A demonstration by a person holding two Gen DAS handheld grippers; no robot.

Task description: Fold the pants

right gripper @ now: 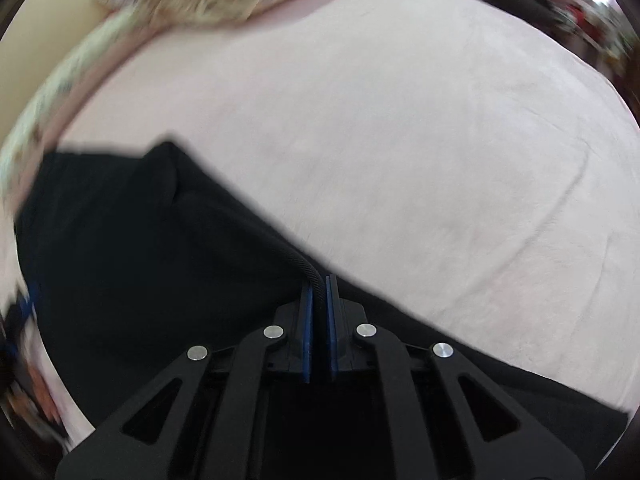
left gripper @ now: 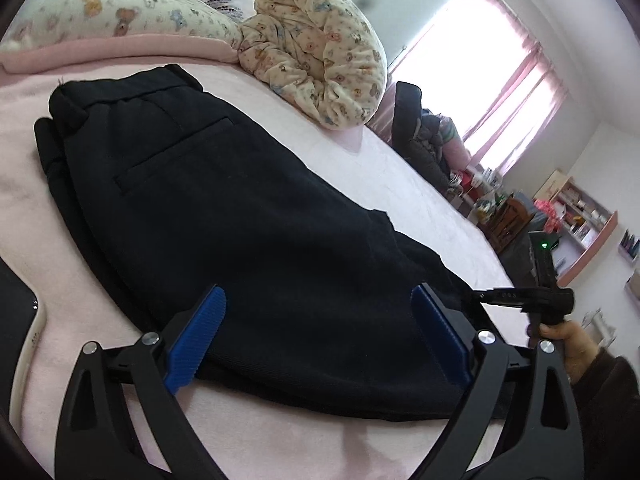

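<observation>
Black pants (left gripper: 224, 200) lie folded on the pink bed, waistband and back pocket toward the far left. My left gripper (left gripper: 320, 320) hovers low over their near end, jaws wide open, blue pads (left gripper: 196, 332) on either side of the cloth and not pressing it. In the right wrist view, my right gripper (right gripper: 319, 300) is shut on a raised ridge of the pants (right gripper: 140, 260) at their edge. The left wrist view shows that right gripper (left gripper: 516, 295) at the pants' right end, held by a hand (left gripper: 568, 340).
The pink bed sheet (left gripper: 380, 168) stretches around the pants. A printed pillow (left gripper: 120, 12) and a rolled quilt (left gripper: 320, 48) lie at the head. A phone (left gripper: 28, 320) rests at the left edge. A chair with clothes (left gripper: 424, 136) and shelves (left gripper: 580, 216) stand beyond the bed.
</observation>
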